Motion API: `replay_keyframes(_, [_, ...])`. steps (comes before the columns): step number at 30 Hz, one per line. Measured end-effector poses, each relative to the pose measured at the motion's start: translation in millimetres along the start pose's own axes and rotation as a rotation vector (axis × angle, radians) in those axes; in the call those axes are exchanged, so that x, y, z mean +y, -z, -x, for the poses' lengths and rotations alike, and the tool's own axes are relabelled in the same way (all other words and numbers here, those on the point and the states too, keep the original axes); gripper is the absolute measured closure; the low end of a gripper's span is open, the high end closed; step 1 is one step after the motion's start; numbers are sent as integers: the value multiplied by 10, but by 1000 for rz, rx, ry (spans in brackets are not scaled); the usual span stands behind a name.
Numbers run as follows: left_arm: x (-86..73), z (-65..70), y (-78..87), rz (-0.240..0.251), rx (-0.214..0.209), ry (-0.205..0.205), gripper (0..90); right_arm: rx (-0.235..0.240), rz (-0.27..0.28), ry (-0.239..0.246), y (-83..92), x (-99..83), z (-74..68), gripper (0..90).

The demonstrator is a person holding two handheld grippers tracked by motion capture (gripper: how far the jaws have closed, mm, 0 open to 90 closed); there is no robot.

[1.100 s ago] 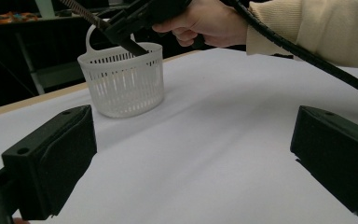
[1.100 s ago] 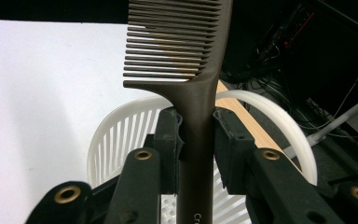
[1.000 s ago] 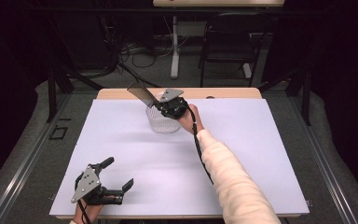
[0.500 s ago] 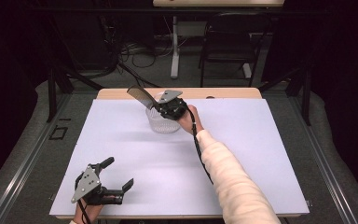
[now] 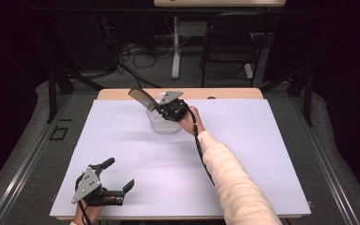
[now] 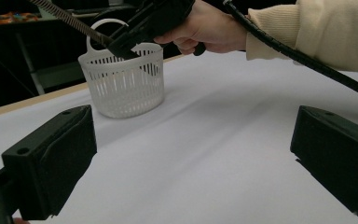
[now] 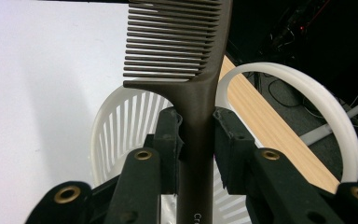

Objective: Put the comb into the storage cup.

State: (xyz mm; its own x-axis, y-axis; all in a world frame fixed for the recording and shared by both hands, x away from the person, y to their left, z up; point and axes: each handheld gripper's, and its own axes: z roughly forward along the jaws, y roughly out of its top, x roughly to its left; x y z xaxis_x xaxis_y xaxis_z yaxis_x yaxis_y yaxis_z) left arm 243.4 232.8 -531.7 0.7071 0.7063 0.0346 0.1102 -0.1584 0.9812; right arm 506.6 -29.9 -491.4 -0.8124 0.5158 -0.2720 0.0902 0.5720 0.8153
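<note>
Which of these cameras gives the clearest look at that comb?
The right gripper view: the brown comb is close up, teeth distinct, handle clamped in the right claw above the white basket. The high view shows it small and far. The left gripper view catches a thin edge-on strip.

From my feed the room (image 5: 23, 56) is dark all round. A chair (image 5: 229, 47) stands at one o'clock beyond the table (image 5: 243, 93), a white post (image 5: 176, 47) at twelve, cables (image 5: 131, 54) on grey floor (image 5: 28, 140) at eleven.
</note>
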Motion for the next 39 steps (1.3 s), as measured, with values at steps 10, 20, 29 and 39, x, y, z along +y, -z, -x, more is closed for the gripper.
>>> replay_keyframes(10, [0,0,0,0,0,0,4,12,-17,2,-22,-9,-5,723])
replay_keyframes(20, [0,2,0,1,0,-1,4,1,-22,11,-12,-7,5,716])
replay_keyframes(29, [1,0,2,1,0,-2,4,-1,-36,9,58,0,54,543])
replay_keyframes(39, [2,4,0,-2,1,-6,4,8,-47,-55,314,65,166,309])
